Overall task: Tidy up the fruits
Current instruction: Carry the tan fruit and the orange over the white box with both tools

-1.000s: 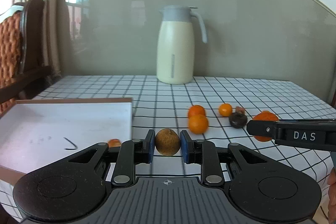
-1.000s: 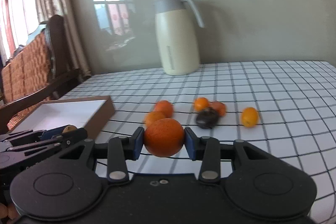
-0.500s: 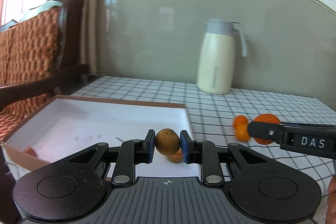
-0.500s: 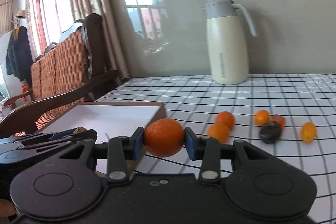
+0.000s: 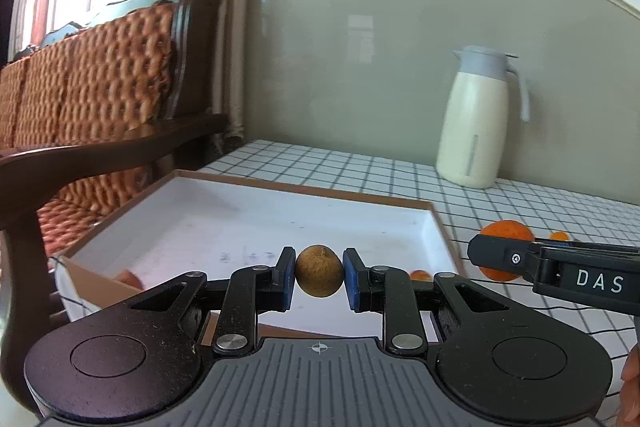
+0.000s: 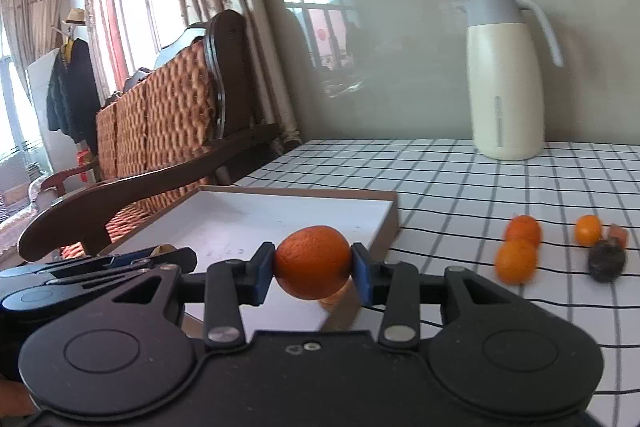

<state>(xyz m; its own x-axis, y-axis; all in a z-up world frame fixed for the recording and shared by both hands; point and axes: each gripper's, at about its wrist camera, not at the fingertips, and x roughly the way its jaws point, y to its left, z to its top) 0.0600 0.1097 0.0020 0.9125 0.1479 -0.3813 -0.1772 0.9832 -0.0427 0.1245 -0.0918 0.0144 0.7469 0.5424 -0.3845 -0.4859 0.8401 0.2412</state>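
Left gripper (image 5: 319,277) clamps brown fruit (image 5: 319,270) over tray (image 5: 240,223) near edge, right gripper (image 6: 313,269) clamps orange (image 6: 313,262) at tray's right corner, both likely staged for drop-in; remaining fruit (image 6: 516,261) sits far right on the cloth.

Both held fruits carried over white tray (image 5: 240,223)
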